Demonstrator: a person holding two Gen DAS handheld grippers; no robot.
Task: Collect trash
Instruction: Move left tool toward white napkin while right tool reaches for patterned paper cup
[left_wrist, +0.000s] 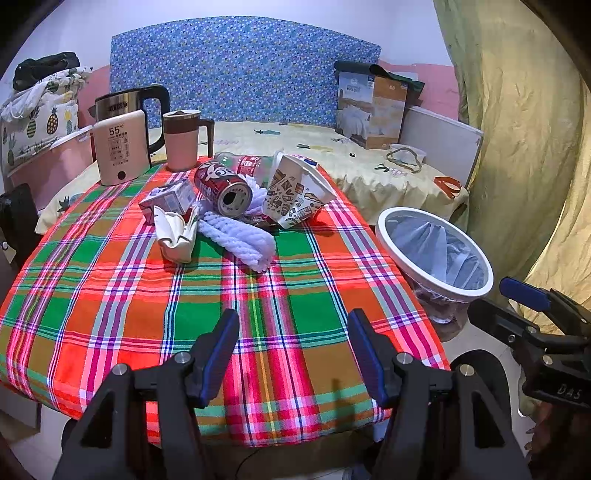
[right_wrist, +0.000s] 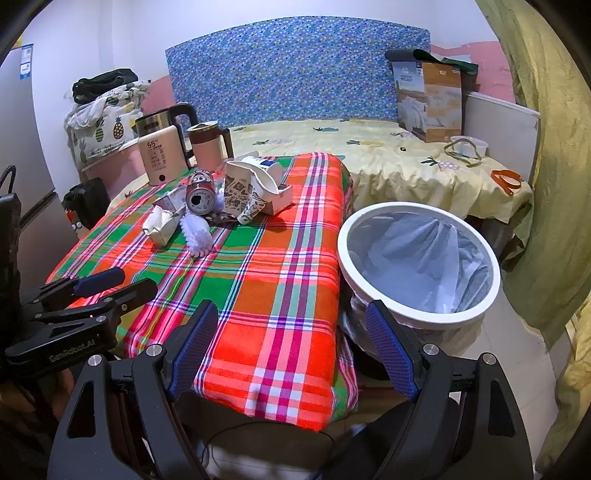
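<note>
Plaid-clothed table (left_wrist: 110, 295): red can (left_wrist: 222, 191) on its side near far edge, mouth toward camera. Bottle (left_wrist: 245, 163) behind mostly hidden. Left gripper (left_wrist: 293, 350), right gripper (right_wrist: 291, 343) both released, empty.

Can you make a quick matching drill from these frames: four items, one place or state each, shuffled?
Items:
1. red soda can
2. trash bin
3. pink mug
4. left gripper

States:
A. beside the table, lined with a bag
B. on its side, open end facing the camera
C. upright next to the kettle
D. jaws apart, nothing between them

Pairs: 1-B, 2-A, 3-C, 4-D
</note>
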